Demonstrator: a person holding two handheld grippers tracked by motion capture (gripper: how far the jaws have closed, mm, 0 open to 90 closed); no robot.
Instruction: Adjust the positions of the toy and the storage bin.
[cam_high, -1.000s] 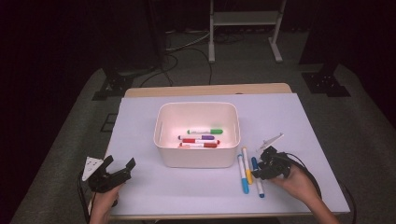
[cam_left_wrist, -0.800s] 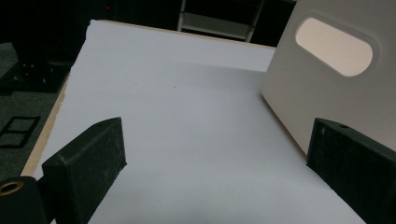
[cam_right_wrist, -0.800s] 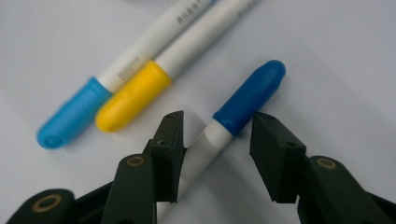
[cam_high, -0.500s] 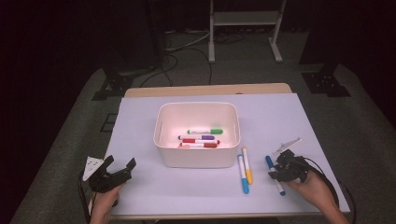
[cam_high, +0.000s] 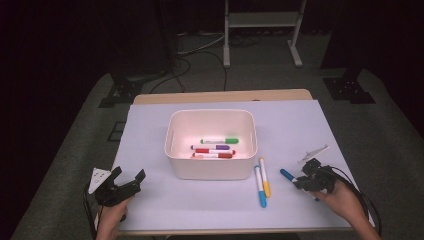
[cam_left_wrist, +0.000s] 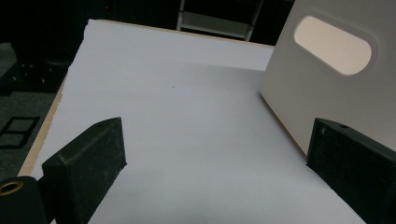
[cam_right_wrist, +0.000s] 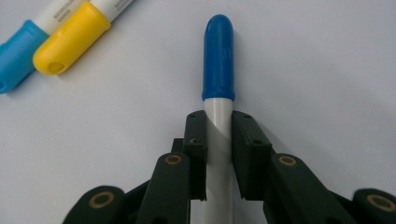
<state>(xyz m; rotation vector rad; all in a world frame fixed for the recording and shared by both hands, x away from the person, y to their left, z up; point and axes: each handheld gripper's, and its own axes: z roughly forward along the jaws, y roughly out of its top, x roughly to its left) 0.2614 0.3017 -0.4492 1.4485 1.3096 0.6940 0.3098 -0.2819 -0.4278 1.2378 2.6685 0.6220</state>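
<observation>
right gripper (cam_right_wrist: 218, 135) clamps blue-capped marker (cam_right_wrist: 218, 60) | yellow-capped marker (cam_right_wrist: 74, 35) print unreadable

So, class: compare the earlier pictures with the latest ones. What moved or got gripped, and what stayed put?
The right claw slid right, away from the bin, taking the dark blue marker along; its jaws have just been closing and now clamp the white barrel. Unchanged: the left claw, open; the light blue marker and yellow marker; the markers inside the bin.

Bin (cam_high: 172, 150) mid-table w/ markers (cam_high: 215, 148) in it; 2 markers (cam_high: 262, 182) right.
</observation>
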